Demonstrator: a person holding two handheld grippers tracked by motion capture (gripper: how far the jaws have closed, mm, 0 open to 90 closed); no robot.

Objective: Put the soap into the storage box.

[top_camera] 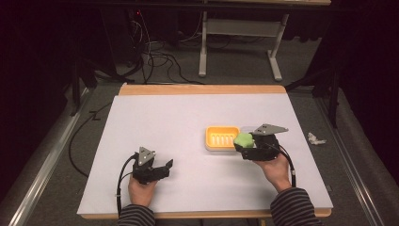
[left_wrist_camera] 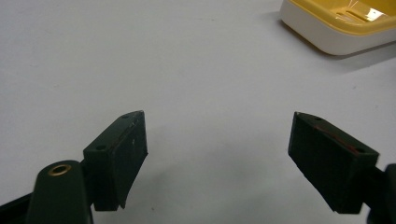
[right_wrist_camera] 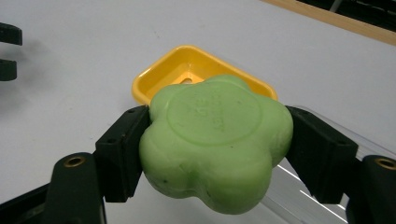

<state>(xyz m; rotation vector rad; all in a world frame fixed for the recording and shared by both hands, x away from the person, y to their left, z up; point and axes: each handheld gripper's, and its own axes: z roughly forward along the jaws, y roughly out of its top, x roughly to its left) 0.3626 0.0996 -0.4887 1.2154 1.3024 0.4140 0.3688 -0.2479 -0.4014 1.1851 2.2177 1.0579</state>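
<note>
A green flower-shaped soap (right_wrist_camera: pixel 215 140) is clamped between the two black jaws of my right gripper (right_wrist_camera: pixel 215 144), held above the table. In the high view the right gripper (top_camera: pixel 244 142) hovers at the right end of a yellow soap dish (top_camera: pixel 221 137), with the green soap (top_camera: pixel 243 139) at its tip. The yellow dish (right_wrist_camera: pixel 187 67) lies just beyond the soap. My left gripper (top_camera: pixel 165 165) rests at the front left of the table with its jaws wide apart. Nothing lies between the left gripper's (left_wrist_camera: pixel 217 161) jaws.
The white table top (top_camera: pixel 179 117) has a wooden far edge. A clear plastic lid (right_wrist_camera: pixel 299 196) lies under the right gripper. A crumpled white scrap (top_camera: pixel 315 138) sits on the floor to the right. The dish corner (left_wrist_camera: pixel 336 23) shows far ahead of the left gripper.
</note>
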